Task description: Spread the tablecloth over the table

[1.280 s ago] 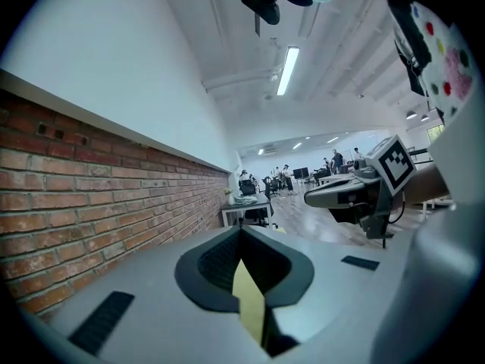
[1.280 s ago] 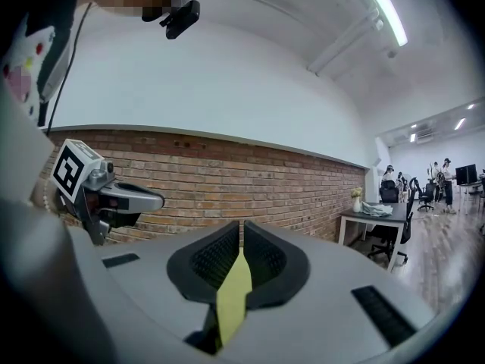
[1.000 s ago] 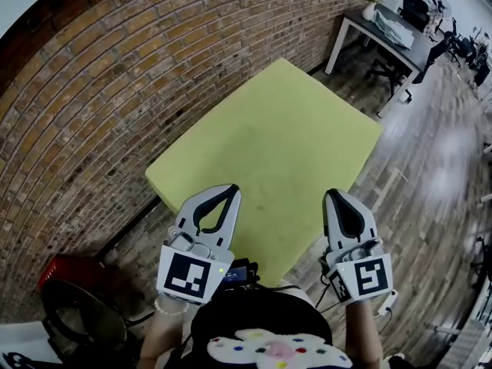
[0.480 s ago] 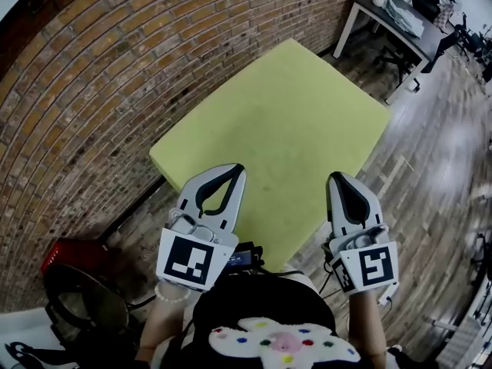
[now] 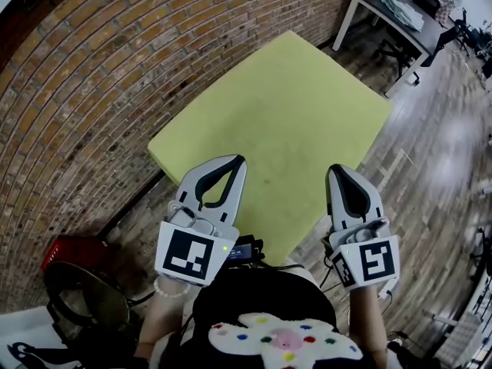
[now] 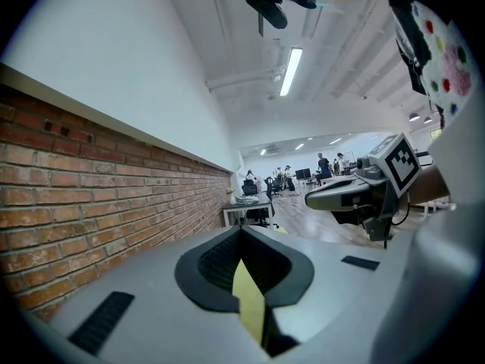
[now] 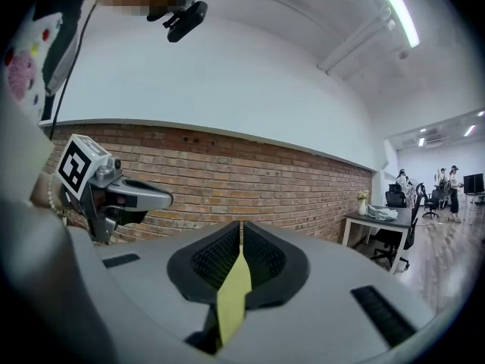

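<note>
Head view: tablecloth [image 5: 292, 106], yellow-green, lies flat and taut, running from the two grippers away toward the top of frame. Whatever is under it is covered. Left gripper [image 5: 238, 160] and right gripper [image 5: 336, 168] sit on its near edge, well apart, both pointing away from the person. Brick wall [image 5: 100, 91] runs along the cloth's left side, wood floor [image 5: 438, 175] lies to the right. A far table [image 5: 400, 23] stands at top right, apart from the cloth.

Left gripper view: fingers [image 6: 136, 279] together, clamped on a thin fold of the tablecloth [image 6: 248, 298], which shows as a yellow strip running down between the black pads. Right gripper [image 6: 308, 199] is visible off to the right at about the same height, marker cube [image 6: 399, 161] facing the camera.

Right gripper view: same picture mirrored. The fingers [image 7: 364, 279] are closed on a yellow strip of tablecloth [image 7: 233, 298] pinched between the pads. Left gripper [image 7: 168, 199] shows to the left against the brick wall [image 7: 265, 180]. Far table [image 7: 379, 222] is at right.
</note>
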A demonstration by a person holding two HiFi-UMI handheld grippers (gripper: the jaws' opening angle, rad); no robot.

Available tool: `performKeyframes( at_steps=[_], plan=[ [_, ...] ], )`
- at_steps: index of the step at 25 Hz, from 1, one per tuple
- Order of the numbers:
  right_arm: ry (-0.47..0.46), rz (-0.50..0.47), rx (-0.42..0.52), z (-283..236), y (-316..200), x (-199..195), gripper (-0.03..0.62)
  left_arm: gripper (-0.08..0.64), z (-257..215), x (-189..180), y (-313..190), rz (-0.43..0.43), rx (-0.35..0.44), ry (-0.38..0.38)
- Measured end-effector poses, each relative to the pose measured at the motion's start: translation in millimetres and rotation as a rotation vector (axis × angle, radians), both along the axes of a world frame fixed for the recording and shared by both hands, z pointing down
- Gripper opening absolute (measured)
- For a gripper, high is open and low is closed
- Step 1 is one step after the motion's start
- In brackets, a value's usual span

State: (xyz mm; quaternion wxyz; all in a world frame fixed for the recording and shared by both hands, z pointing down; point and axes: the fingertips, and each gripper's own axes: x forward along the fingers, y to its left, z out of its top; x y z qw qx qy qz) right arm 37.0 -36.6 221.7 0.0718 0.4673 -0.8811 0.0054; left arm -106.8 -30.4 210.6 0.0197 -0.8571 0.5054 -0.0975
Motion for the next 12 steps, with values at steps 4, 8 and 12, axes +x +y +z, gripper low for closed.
performKeyframes(
  at_steps=[4,8,12],
  plan=[
    [0.006,-0.008,-0.003,0.9,1.0,-1.0,0.040,0.014,-0.5,2.4,0.2,0.005,0.000,-0.002],
    [0.009,-0.015,-0.002,0.5,0.3,-5.2,0.040,0.014,-1.8,2.2,-1.2,0.007,0.006,-0.002],
    [0.019,-0.019,-0.002,3.1,-1.4,-9.5,0.040,0.014,0.6,-0.3,-2.9,0.004,0.004,0.002]
  ],
)
